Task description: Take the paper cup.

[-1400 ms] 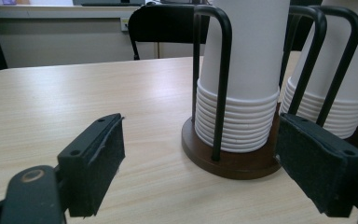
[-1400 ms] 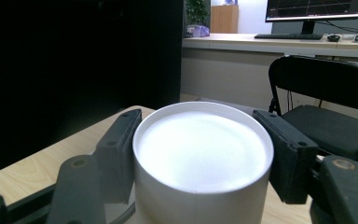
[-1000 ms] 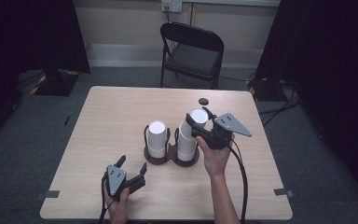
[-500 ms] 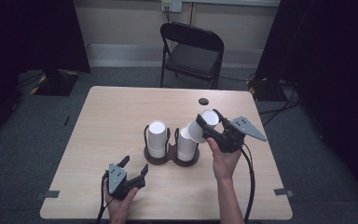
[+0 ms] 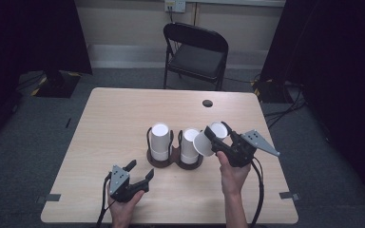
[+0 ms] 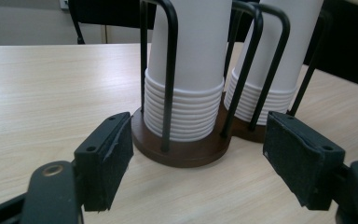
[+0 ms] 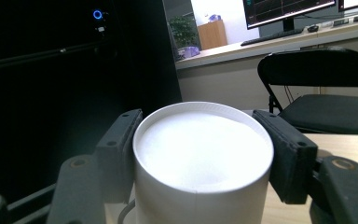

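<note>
The right gripper [image 5: 215, 140] clamps a white paper cup [image 5: 210, 138], tilted just right of the cup holder [image 5: 175, 160]. It should carry that cup clear before righting it. The left gripper [image 5: 139, 172], jaws wide and empty, waits in front of the holder, ready to steady it

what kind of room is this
Probably a lab or office set up for recording. A bare wooden table stands on grey carpet between black curtains, a folding chair sits behind it, and computer monitors line a desk by the wall.
</note>
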`<move>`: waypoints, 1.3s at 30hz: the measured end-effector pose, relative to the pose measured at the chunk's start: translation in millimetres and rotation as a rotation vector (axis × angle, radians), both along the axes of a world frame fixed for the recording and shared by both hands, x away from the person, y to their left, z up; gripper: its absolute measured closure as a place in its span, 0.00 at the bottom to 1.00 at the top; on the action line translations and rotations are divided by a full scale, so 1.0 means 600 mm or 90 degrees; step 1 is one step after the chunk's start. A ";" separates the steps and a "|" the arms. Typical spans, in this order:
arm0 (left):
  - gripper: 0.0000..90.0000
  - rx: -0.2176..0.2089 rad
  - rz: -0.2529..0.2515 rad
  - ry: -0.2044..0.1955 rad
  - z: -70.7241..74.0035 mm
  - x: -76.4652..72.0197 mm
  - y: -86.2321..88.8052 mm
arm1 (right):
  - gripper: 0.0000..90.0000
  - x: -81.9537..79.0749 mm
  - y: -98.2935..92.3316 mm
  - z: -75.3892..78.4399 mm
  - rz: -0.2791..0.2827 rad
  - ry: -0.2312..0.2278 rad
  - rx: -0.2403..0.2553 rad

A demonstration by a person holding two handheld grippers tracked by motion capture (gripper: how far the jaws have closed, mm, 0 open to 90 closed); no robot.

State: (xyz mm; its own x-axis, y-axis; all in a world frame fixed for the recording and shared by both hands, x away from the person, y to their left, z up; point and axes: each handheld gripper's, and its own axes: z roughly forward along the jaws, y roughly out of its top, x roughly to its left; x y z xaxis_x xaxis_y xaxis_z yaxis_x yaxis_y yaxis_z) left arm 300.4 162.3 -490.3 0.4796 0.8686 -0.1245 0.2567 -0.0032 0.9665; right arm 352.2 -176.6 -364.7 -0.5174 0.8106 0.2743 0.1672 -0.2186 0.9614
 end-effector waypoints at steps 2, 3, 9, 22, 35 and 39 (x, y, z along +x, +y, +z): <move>0.27 -0.001 -0.004 -0.002 0.002 -0.001 -0.003 | 0.40 -0.005 0.000 -0.006 0.002 0.004 0.011; 0.27 -0.002 -0.007 -0.003 0.002 -0.001 -0.004 | 0.40 -0.008 0.000 -0.008 0.003 0.006 0.015; 0.26 -0.042 -0.034 0.004 0.005 0.001 -0.007 | 0.40 -0.023 -0.004 -0.022 0.009 0.015 0.029; 0.21 -0.039 -0.093 0.000 0.012 0.008 -0.033 | 0.40 -0.047 0.000 -0.058 0.035 0.040 0.062; 0.27 -0.022 -0.144 -0.030 0.019 0.006 -0.056 | 0.40 -0.069 0.007 -0.087 0.075 0.068 0.125; 0.29 -0.017 -0.149 -0.047 0.025 0.005 -0.066 | 0.40 -0.070 0.016 -0.093 0.104 0.084 0.162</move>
